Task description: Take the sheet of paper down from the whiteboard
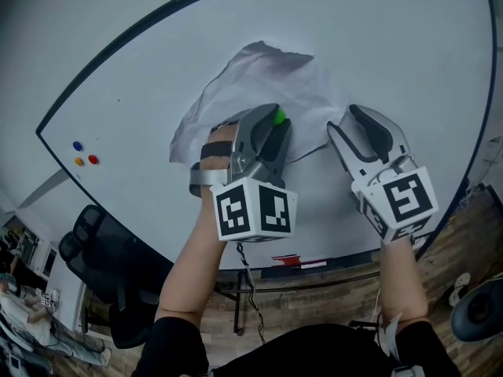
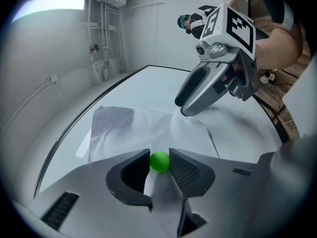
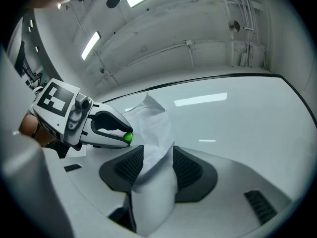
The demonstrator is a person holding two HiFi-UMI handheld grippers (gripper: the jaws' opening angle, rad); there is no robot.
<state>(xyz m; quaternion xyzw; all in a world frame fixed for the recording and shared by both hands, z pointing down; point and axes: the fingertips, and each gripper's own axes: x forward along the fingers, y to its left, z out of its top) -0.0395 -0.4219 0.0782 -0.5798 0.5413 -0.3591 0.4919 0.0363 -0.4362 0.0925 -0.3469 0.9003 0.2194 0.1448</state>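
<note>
A crumpled white sheet of paper lies against the whiteboard. My left gripper is at the sheet's lower middle, shut on a small green magnet that sits between its tips against the paper. My right gripper is at the sheet's right edge. In the right gripper view its jaws stand wide, with a fold of the paper running between them and the pads not pressing it. The left gripper with the green magnet shows beside that fold.
Blue, orange and red magnets sit at the board's left edge. A pen tray runs under the board's lower frame. A black office chair stands at the lower left, and a person sits beyond it.
</note>
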